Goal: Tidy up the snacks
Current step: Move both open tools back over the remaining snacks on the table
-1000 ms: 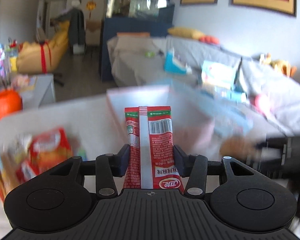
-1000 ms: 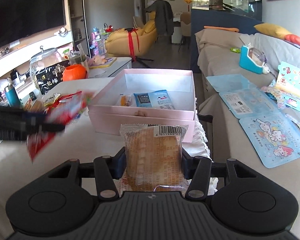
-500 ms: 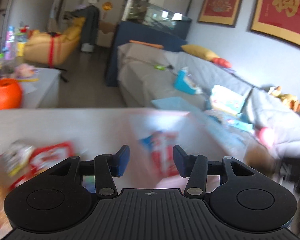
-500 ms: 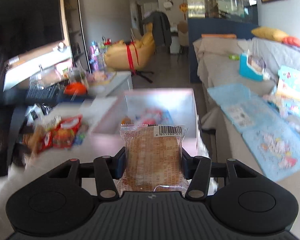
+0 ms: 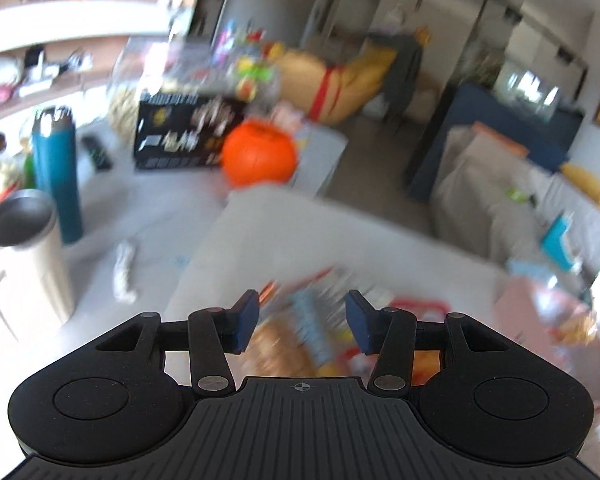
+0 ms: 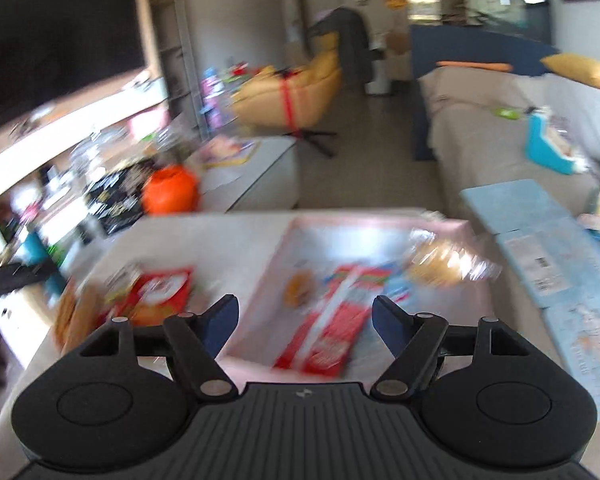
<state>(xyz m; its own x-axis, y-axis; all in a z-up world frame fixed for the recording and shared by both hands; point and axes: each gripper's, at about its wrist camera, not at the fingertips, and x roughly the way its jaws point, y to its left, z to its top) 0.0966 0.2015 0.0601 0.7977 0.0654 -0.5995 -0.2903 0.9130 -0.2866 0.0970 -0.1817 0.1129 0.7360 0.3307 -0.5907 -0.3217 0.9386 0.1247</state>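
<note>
Both claws spread, empty. Our right claw point(image 6: 305, 322) over pink box point(image 6: 380, 226) at table's right edge; red packet point(image 6: 332, 328) lies inside. Our left claw point(image 5: 302, 322) above loose snack pile point(image 5: 300, 332), likely lining up next pick.

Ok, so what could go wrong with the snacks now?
1. The biscuit packet is blurred right at the far right corner of the pink box, clear of the open right gripper. It may catch the rim and end up outside.
2. The open left gripper hangs over a snack pile where packets overlap. It might pinch two at once or push one away.
</note>
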